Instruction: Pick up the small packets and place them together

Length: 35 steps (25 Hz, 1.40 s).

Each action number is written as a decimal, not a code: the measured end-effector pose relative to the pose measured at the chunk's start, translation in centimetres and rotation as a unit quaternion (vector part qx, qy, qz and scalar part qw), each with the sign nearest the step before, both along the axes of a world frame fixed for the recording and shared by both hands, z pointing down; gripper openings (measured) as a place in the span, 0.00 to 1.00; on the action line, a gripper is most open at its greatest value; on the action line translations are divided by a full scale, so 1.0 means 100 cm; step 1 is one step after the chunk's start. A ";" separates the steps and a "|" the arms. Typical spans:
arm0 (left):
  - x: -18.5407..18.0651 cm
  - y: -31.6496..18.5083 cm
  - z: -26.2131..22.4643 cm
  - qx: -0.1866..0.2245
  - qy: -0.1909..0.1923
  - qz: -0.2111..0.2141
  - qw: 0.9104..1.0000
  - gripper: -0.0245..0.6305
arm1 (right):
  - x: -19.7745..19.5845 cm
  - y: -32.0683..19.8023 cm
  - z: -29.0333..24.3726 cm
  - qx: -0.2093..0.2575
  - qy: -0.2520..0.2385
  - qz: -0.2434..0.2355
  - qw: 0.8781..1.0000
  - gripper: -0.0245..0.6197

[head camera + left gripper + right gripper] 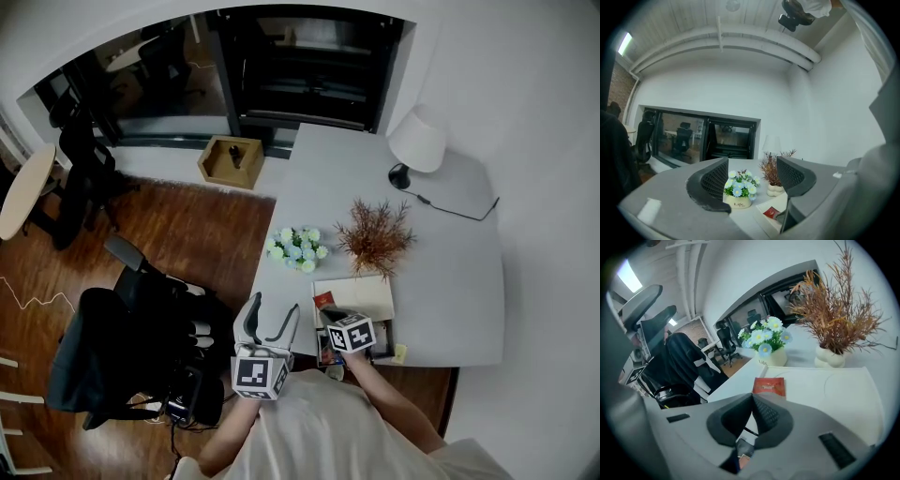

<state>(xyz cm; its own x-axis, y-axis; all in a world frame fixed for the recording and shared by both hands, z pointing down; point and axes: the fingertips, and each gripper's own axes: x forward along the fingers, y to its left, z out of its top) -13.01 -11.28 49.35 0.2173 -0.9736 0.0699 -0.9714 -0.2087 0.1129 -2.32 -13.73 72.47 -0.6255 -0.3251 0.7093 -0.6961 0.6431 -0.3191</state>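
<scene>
Right gripper [751, 397]: fingers shut tight, nothing between them. Red packet [769, 386] lies flat on white board [834, 385], at 12 o'clock just past the tips. Blurred dark thing beneath them, possibly another packet. Left gripper [752, 171]: fingers wide, empty; flower pot [739, 202] on table [450, 272] at its 12 o'clock.

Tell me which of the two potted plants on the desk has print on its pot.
The blue and white flowers: their cream pot bears lettering. The dried brown plant beside them stands in a plain white vase.
</scene>
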 end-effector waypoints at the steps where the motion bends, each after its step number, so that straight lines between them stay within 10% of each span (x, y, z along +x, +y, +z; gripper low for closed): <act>1: 0.000 0.000 0.001 -0.001 -0.001 0.000 1.000 0.51 | -0.002 0.000 0.001 -0.007 -0.009 0.007 1.000 0.04; 15: 0.006 0.002 0.000 0.002 0.000 0.013 1.000 0.51 | 0.008 -0.012 -0.043 0.067 -0.074 0.066 0.993 0.11; 19: 0.011 -0.001 0.000 0.002 -0.001 0.021 1.000 0.51 | 0.020 -0.021 -0.103 0.195 -0.098 0.048 0.975 0.38; 27: 0.026 -0.008 -0.005 0.008 -0.003 0.044 0.999 0.51 | 0.078 -0.015 -0.223 0.390 -0.127 0.091 0.908 0.54; 35: 0.044 -0.011 -0.017 0.024 -0.014 0.075 0.997 0.57 | 0.121 0.003 -0.272 0.429 -0.123 0.120 0.887 0.65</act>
